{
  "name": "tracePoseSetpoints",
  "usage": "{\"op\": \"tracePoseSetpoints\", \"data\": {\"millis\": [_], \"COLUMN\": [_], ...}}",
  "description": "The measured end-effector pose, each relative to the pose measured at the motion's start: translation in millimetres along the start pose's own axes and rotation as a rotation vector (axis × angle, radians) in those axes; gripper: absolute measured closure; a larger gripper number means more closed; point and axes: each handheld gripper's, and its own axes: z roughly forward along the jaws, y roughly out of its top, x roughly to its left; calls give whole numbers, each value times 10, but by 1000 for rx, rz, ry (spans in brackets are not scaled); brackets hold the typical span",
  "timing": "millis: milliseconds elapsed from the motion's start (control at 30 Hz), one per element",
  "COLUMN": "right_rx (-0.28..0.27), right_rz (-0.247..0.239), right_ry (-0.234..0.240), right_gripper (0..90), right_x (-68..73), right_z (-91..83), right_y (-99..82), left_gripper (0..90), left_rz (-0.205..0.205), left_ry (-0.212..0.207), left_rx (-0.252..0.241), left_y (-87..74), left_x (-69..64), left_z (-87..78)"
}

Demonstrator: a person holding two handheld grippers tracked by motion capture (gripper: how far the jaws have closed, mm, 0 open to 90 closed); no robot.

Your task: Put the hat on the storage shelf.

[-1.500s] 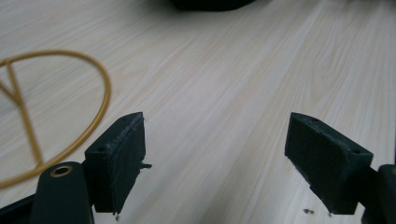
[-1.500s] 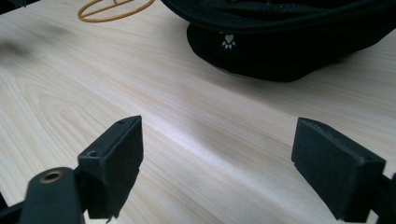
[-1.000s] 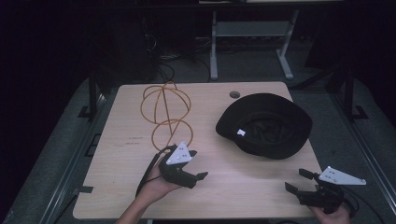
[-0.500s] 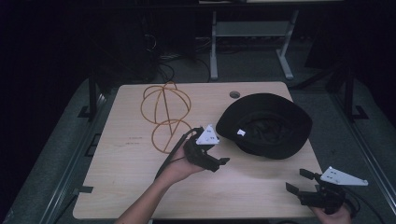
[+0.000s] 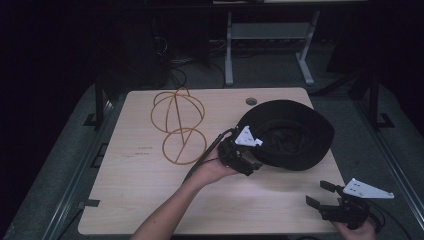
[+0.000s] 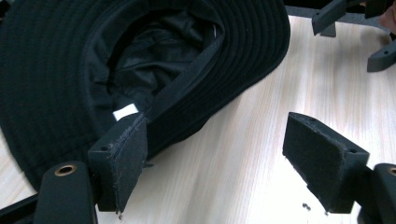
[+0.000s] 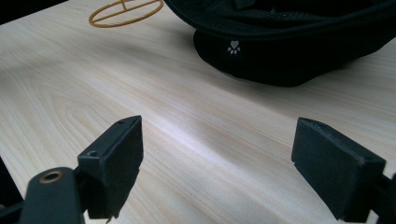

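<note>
The left gripper (image 5: 248, 162) sits just right of centre in the high view, its jaws spread wide right at the near-left brim of the floppy black fabric bucket hat (image 5: 290, 132). In the left gripper view one jaw pad is up against the hat (image 6: 140, 60) brim at lower left, while the other hangs over bare wood at lower right, so nothing is pinched yet. The bare forearm comes up from the bottom edge, angled toward the upper right, with the hand (image 5: 215, 170) cupped under the gripper body. The hat lies opening-up in the right half of the pale wooden table (image 5: 135, 200); there's a small white tag (image 6: 125, 112) inside it, too small to read, and the right gripper view shows a little white paw-print logo (image 7: 234, 47) on its side. The right gripper (image 5: 320, 195) is down in the lower right corner, jaws also wide apart, holding nothing, hovering near the table edge. A gold wire frame of hoops (image 5: 178, 124) lies at upper left of the table, well clear of the hat.
</note>
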Motion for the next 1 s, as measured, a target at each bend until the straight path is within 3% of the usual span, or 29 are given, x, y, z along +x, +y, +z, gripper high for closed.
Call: {"op": "tracePoseSetpoints", "data": {"millis": [267, 467, 667, 1000], "right_rx": [-6, -9, -8, -11], "right_rz": [-3, -2, -9, -8], "right_ry": [9, 10, 16, 16], "right_gripper": [161, 161, 161, 162], "right_x": [-7, -2, 3, 8], "right_z": [-6, -11, 8, 9], "right_y": [0, 3, 11, 16], "left_gripper": [215, 214, 230, 440], "left_rz": [20, 49, 55, 94], "left_ry": [9, 4, 17, 75], "left_rx": [38, 115, 157, 175], "left_y": [99, 93, 78, 85], "left_x": [15, 50, 72, 62], "left_z": [180, 315, 429, 596]}}
